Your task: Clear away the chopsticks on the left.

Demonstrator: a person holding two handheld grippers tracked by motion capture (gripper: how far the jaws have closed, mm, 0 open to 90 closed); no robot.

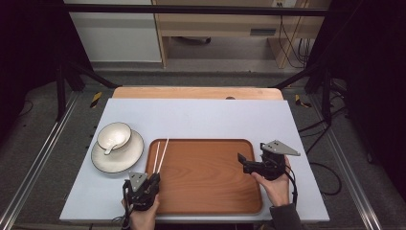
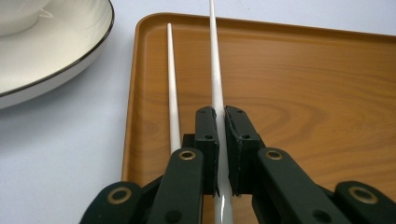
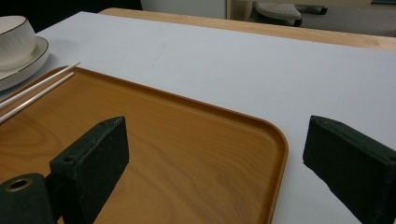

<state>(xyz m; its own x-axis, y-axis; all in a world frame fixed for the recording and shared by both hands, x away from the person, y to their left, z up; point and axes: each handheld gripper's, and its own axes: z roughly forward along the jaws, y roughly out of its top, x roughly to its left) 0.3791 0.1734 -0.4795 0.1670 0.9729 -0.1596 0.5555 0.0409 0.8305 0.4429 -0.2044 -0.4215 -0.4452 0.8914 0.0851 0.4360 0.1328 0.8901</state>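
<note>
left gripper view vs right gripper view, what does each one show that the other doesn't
Left gripper view: the left gripper with its jaws shut on one white chopstick, the second chopstick lying free beside it, seen close along their length.

Right gripper view: the right gripper with its jaws wide apart and nothing between them, the tray's far right corner, and the wooden table edge beyond the white mat.

Both: the wooden tray, both chopsticks at its left side, and the white plate with the bowl on it.
</note>
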